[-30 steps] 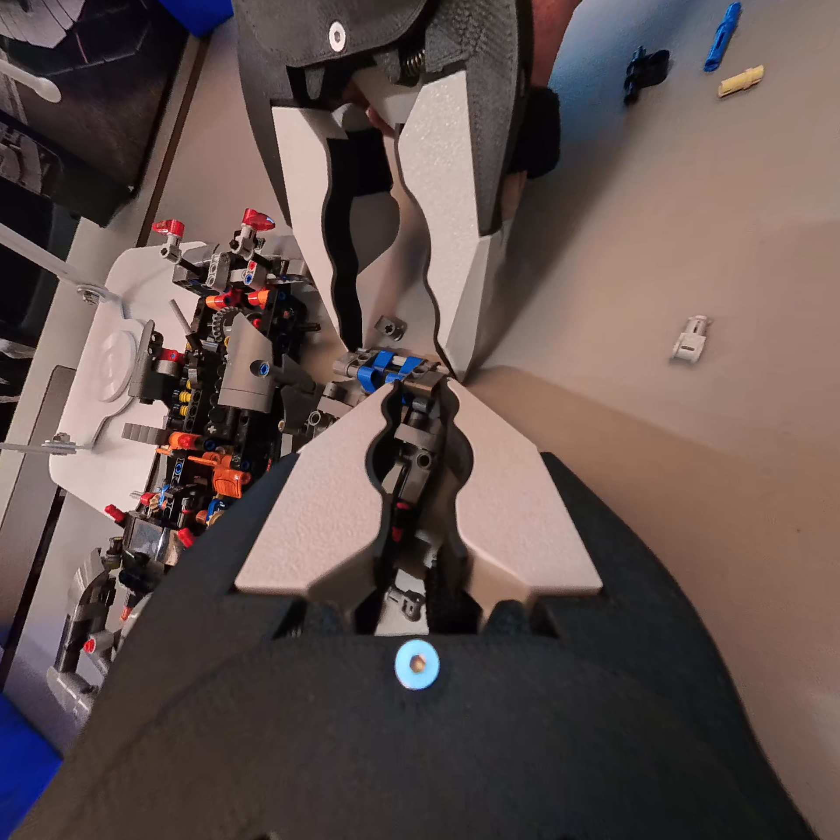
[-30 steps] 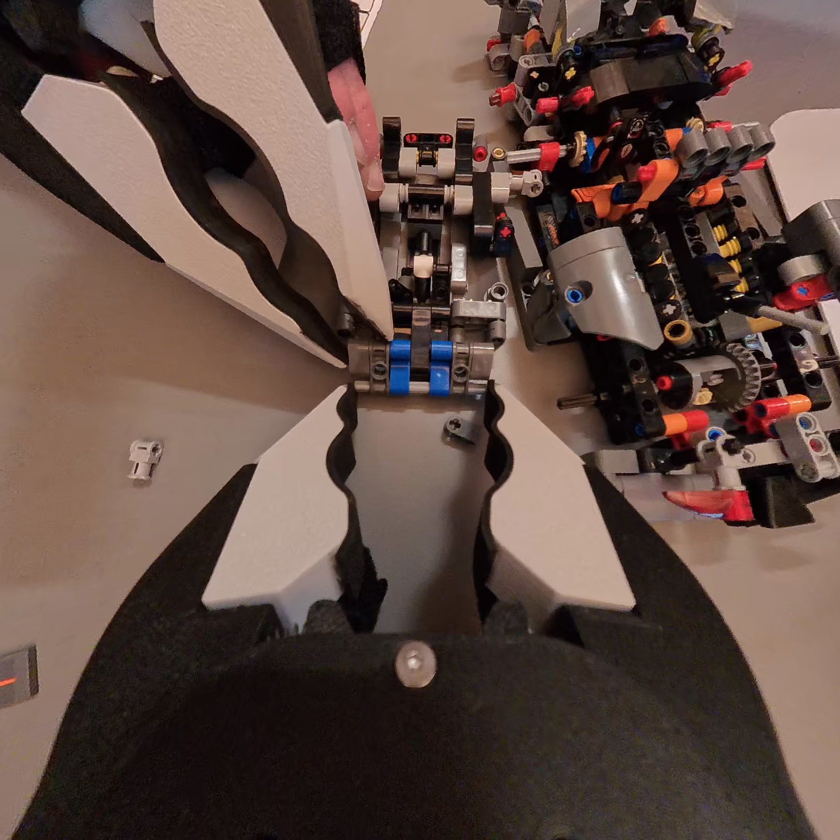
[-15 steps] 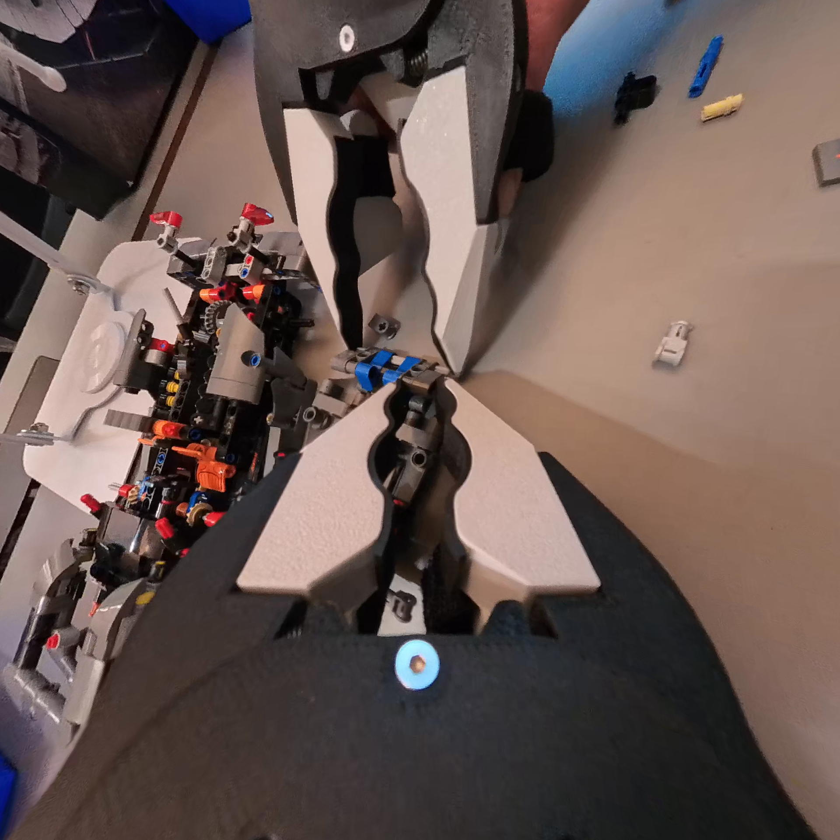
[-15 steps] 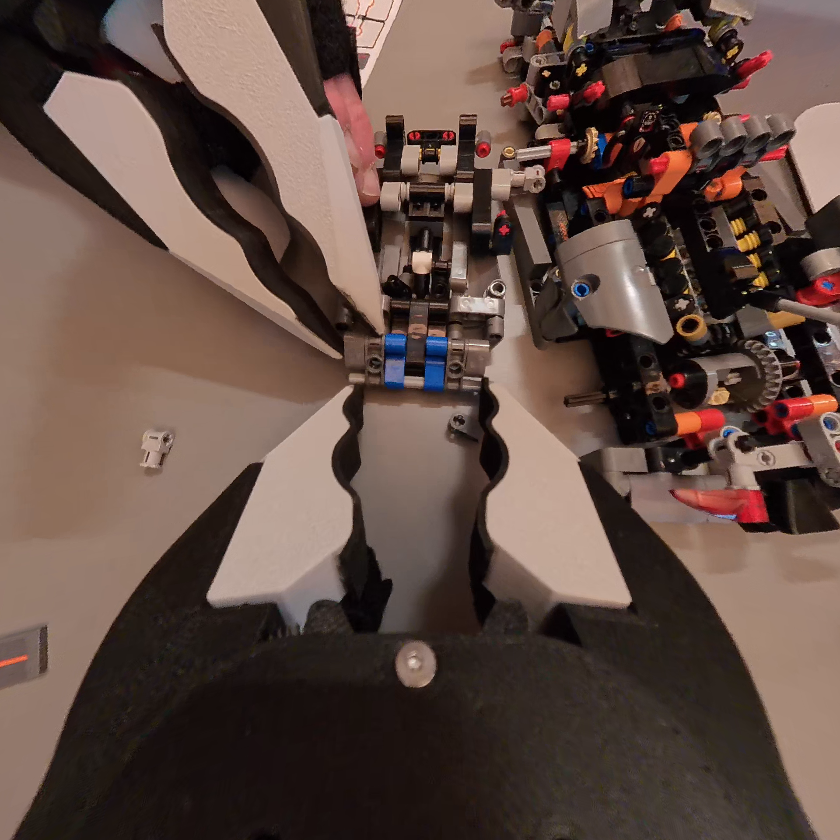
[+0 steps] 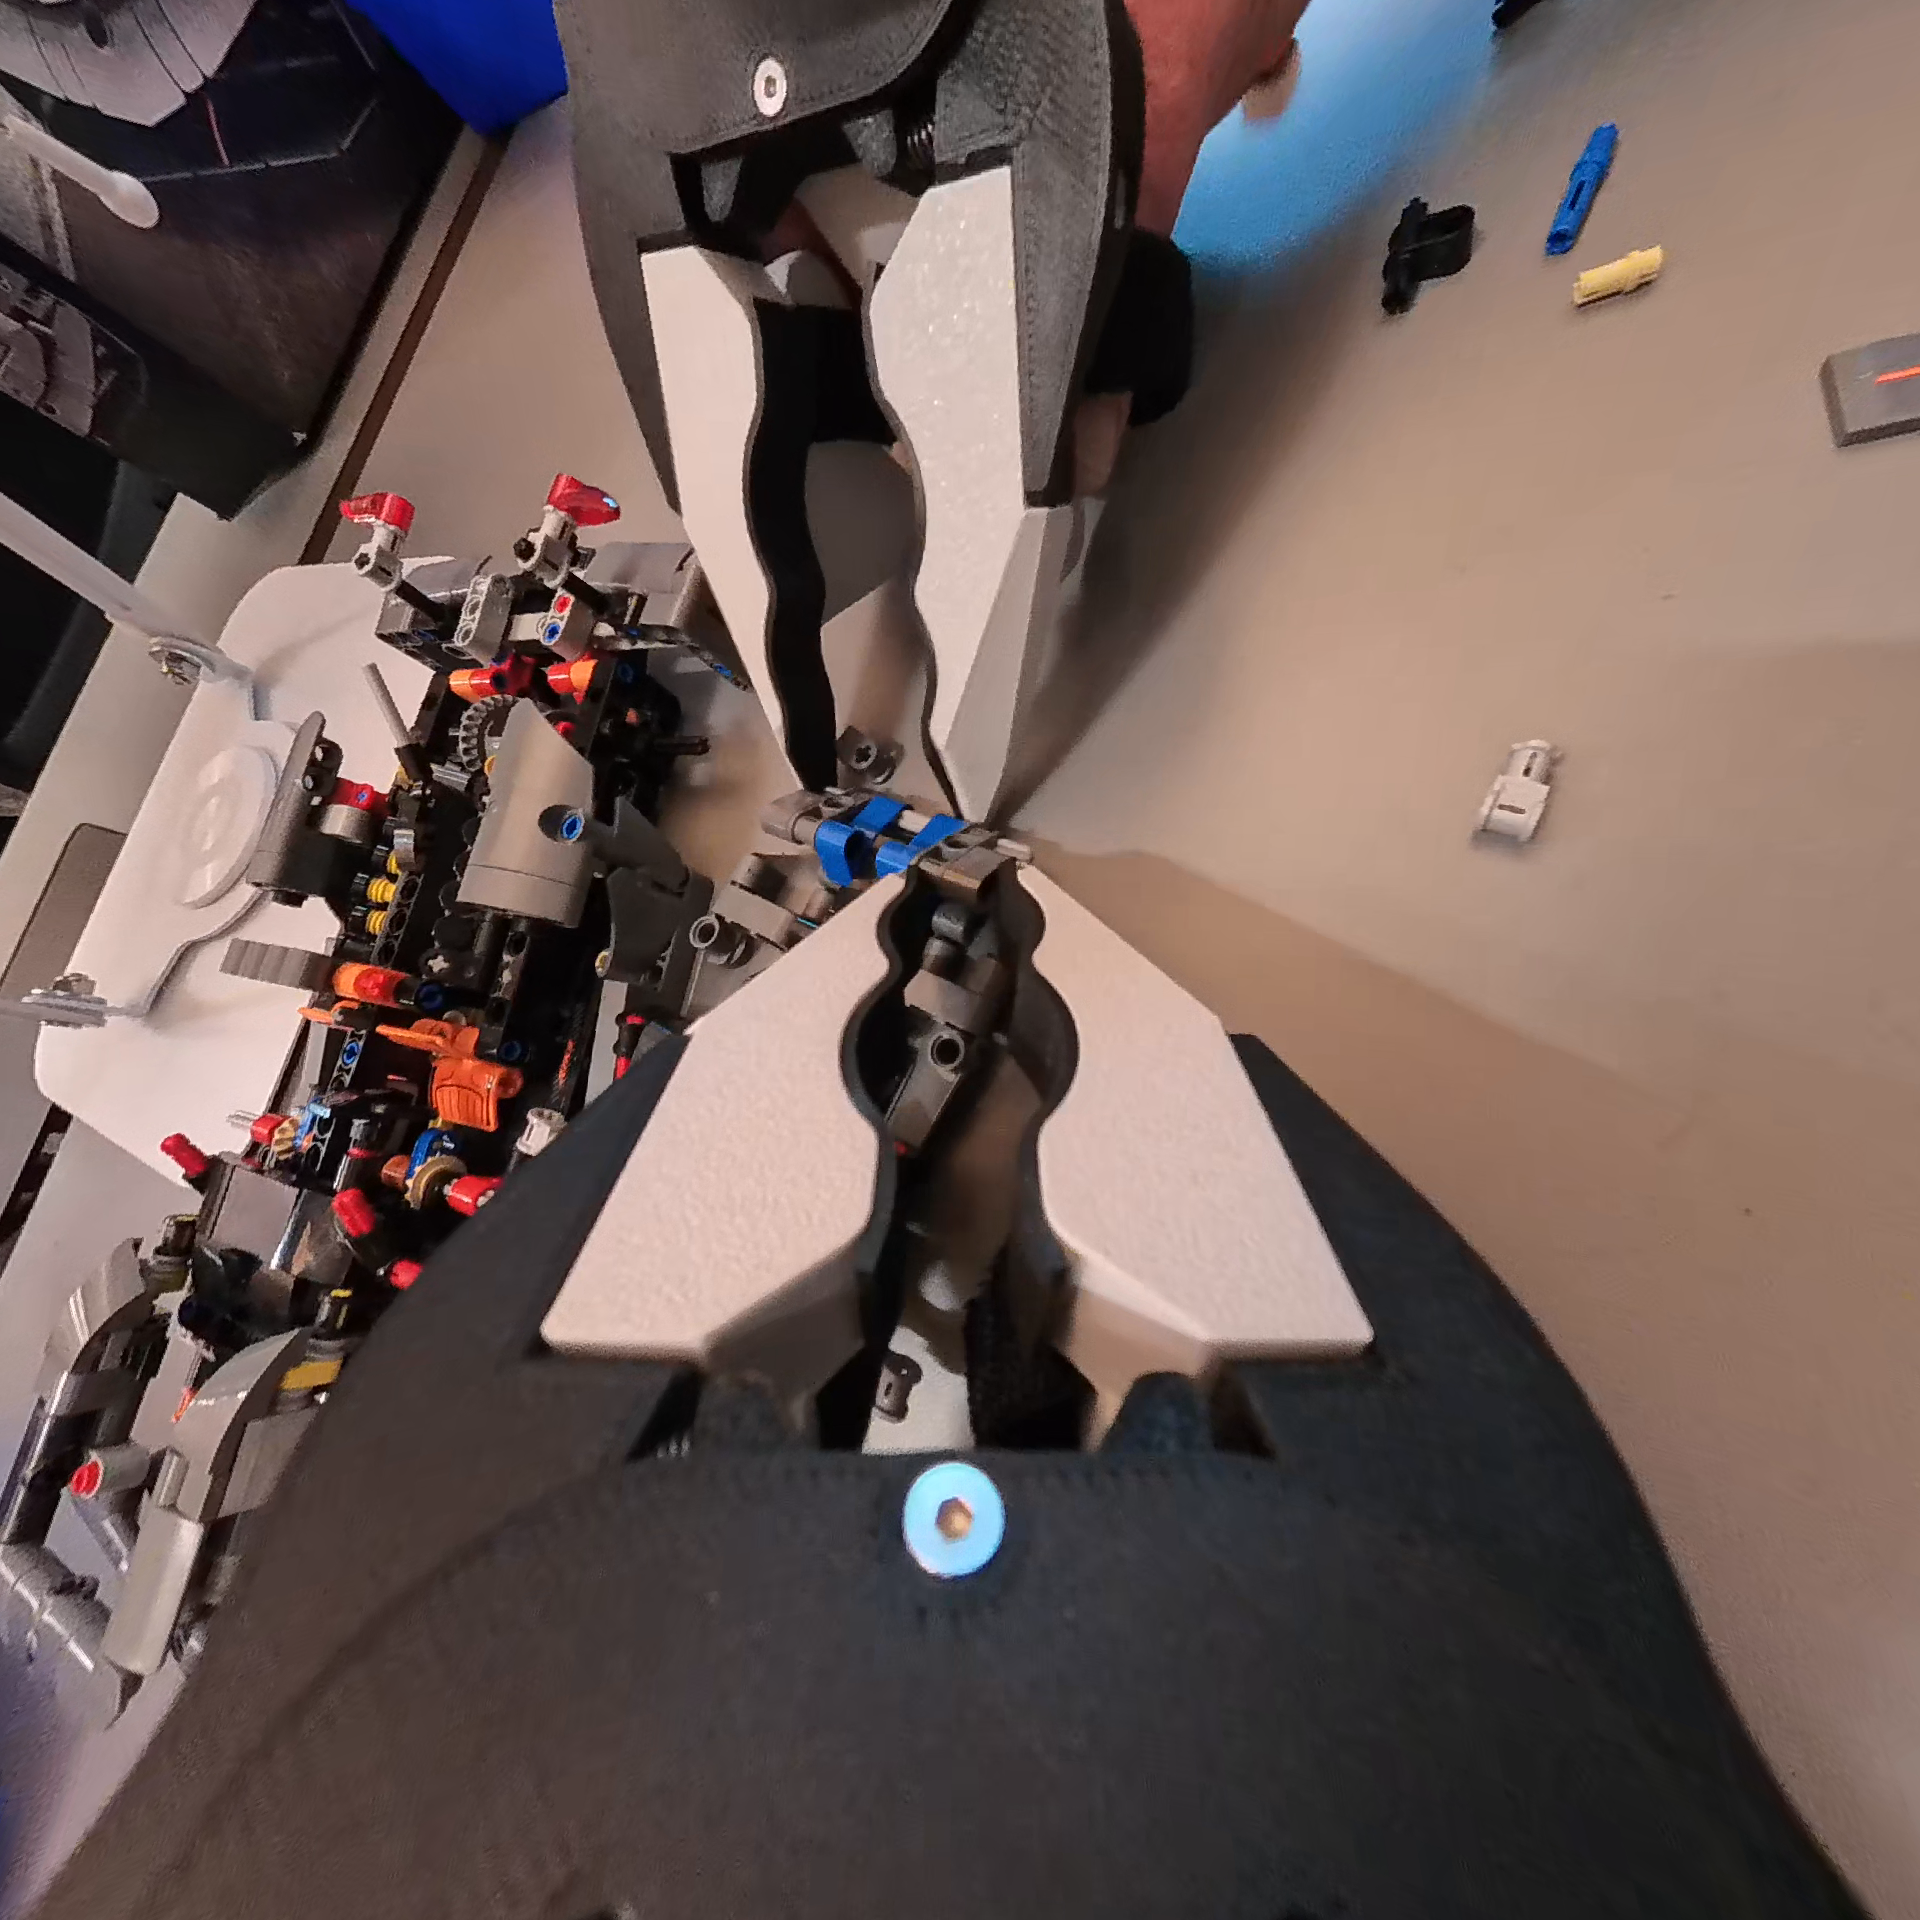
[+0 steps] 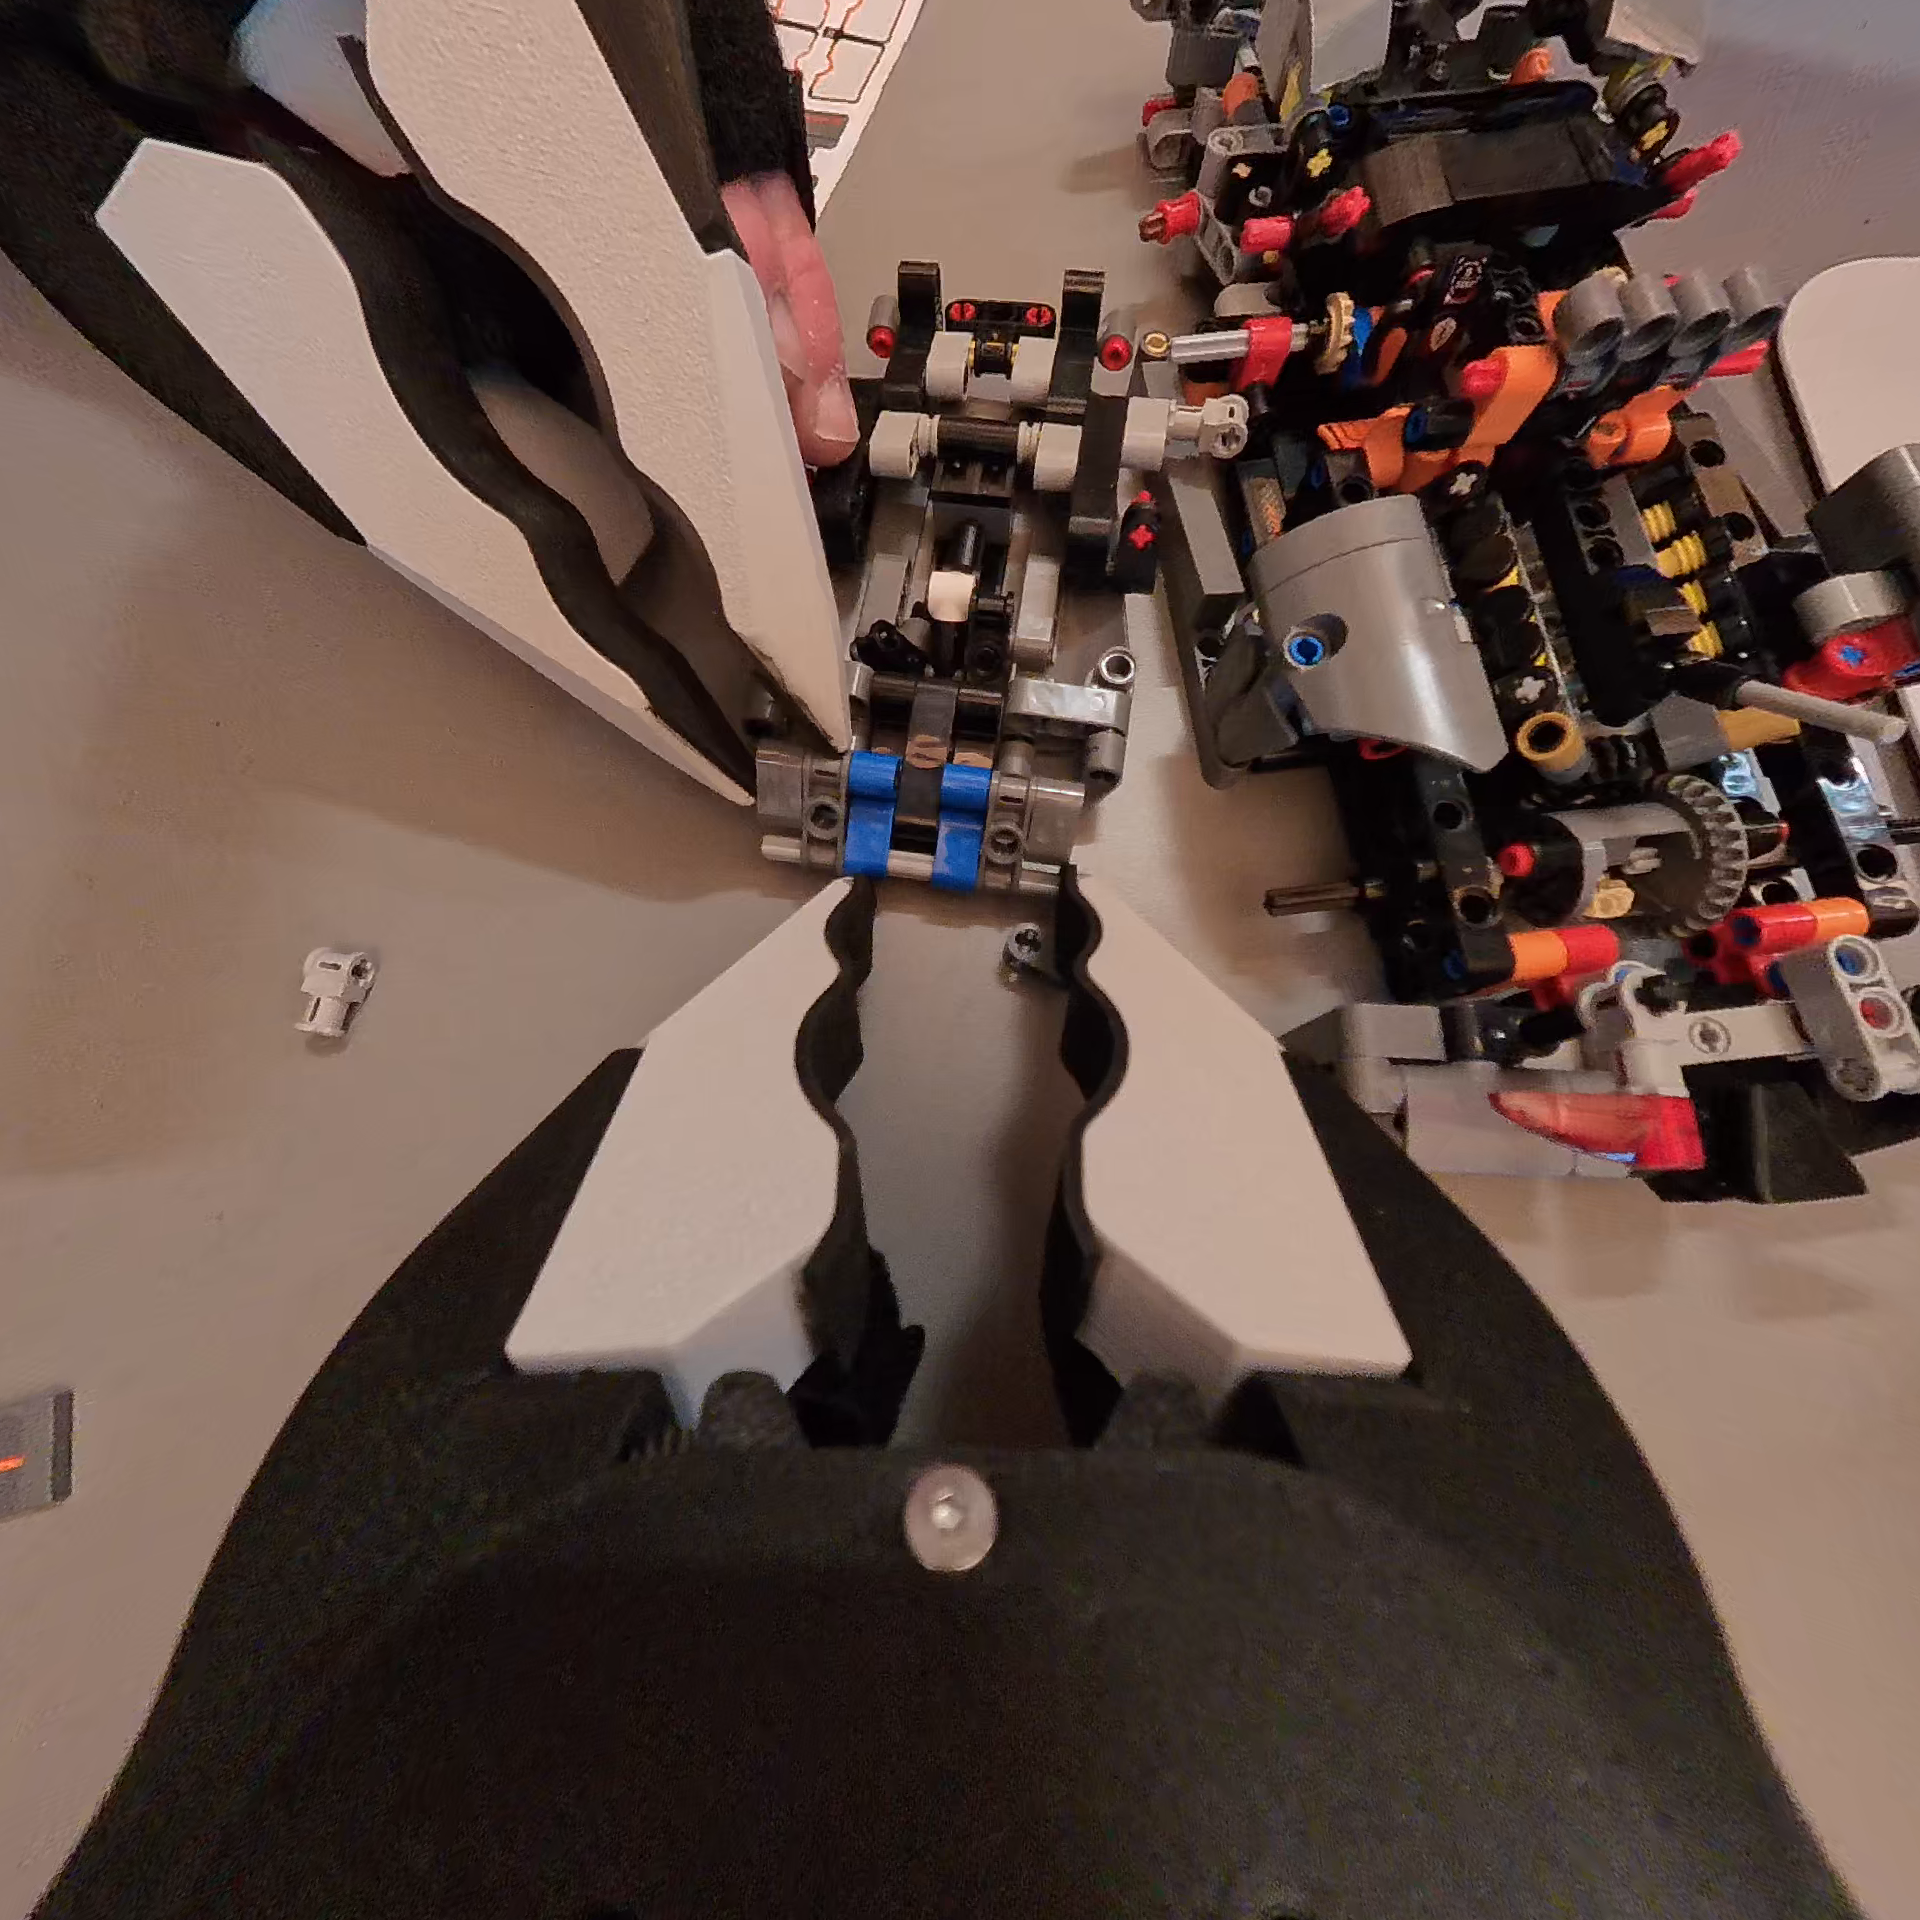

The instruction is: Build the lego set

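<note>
Barely any shift since a second ago: our left gripper [image 5: 954, 883] stays clamped on the small lego subassembly [image 6: 920, 821]; our right gripper [image 6: 956, 904] gapes open, tips touching its blue-and-grey end, mid-desk.

No writing can be read anywhere. A white printed sheet [image 6: 847, 73] with red and orange lines lies on the table [image 5: 1455, 1039] at the top edge of the right wrist view, and its marks are too small to make out. A grey tile [image 5: 1873, 393] carries only an orange-red stripe, and a small printed piece on the lego model [image 6: 1460, 275] is blurred.
</note>
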Demonstrator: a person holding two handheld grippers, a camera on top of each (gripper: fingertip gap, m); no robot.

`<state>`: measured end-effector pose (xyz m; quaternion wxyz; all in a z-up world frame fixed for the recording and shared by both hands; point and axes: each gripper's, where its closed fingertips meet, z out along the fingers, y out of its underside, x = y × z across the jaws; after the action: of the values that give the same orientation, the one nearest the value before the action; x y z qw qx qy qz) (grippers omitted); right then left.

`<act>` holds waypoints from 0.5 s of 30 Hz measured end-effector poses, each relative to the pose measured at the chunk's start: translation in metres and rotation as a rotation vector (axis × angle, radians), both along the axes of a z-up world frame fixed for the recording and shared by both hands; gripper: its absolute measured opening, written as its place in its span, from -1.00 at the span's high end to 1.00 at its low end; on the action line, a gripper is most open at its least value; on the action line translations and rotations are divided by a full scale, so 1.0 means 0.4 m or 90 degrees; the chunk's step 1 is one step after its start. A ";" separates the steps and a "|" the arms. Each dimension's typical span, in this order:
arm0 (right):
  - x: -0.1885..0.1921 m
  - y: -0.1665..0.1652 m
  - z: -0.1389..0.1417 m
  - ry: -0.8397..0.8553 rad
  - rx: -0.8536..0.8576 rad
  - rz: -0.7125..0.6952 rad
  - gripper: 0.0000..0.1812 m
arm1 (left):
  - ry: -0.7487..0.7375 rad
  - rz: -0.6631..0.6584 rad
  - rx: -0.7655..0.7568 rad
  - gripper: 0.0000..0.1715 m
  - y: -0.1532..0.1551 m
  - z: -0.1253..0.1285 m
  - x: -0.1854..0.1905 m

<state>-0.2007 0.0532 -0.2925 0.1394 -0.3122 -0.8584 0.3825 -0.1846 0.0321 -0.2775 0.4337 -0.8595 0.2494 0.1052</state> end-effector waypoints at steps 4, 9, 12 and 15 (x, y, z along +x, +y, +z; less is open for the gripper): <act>0.001 0.001 0.000 0.003 0.001 -0.002 0.71 | -0.001 0.001 0.001 0.87 -0.003 -0.001 0.002; -0.001 0.002 0.000 0.013 0.008 -0.009 0.80 | 0.005 0.003 0.006 0.87 -0.004 -0.002 0.003; 0.002 -0.002 0.000 0.016 0.010 -0.003 0.84 | 0.010 0.004 0.004 0.87 -0.004 -0.002 0.003; 0.002 -0.001 0.000 0.012 0.008 -0.004 0.85 | 0.008 0.003 0.004 0.87 -0.004 -0.001 0.003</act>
<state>-0.2000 0.0528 -0.2924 0.1507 -0.3102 -0.8583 0.3800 -0.1834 0.0307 -0.2780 0.4347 -0.8578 0.2500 0.1124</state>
